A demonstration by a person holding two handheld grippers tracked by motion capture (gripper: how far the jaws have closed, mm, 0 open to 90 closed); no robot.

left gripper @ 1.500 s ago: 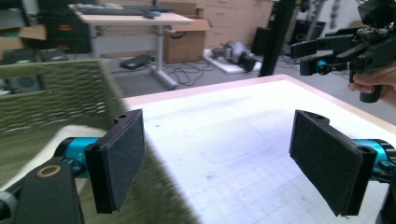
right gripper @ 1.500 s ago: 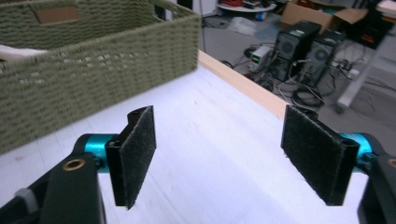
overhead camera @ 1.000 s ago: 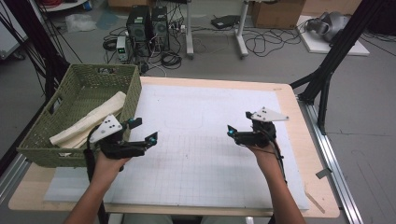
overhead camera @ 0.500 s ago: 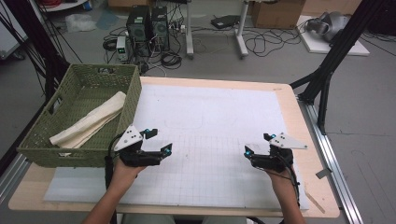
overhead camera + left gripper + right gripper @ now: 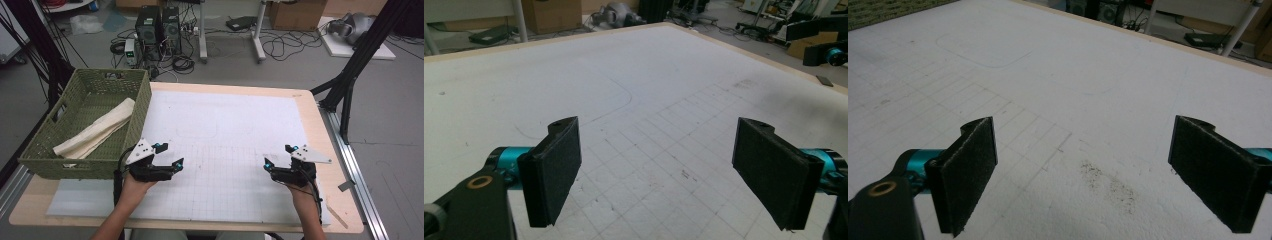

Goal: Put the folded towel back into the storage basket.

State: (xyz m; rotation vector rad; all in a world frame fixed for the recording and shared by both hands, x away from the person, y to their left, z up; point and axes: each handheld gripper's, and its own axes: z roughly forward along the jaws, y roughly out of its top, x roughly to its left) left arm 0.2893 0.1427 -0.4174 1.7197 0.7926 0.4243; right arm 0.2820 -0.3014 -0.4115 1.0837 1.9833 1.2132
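High view puts both claws low over the near edge of the bench point(image 5: 310, 107), closer to the person than a second ago. The left claw point(image 5: 167, 155) has drawn back from the basket point(image 5: 47, 155), which now sits beside and beyond it on its outer side. The right claw point(image 5: 280, 156) has pulled back and toward its own outer edge. Both stand open and hold nothing. The folded cloth point(image 5: 95, 131) lies inside the basket, well apart from the right claw and nearer the left, touched by neither. I judge the cloth delivered and the hands retreating to rest, so little or nothing remains.

Left claw view adds what the overhead cannot: the dark pads point(image 5: 553, 175) spread wide with bare gridded sheet point(image 5: 649, 130) between them, and the other claw far off at the upper right. Right claw view shows a similarly wide gap over the sheet, with a dusty smudge point(image 5: 1108, 182) ahead and a strip of green basket weave at the far upper left.
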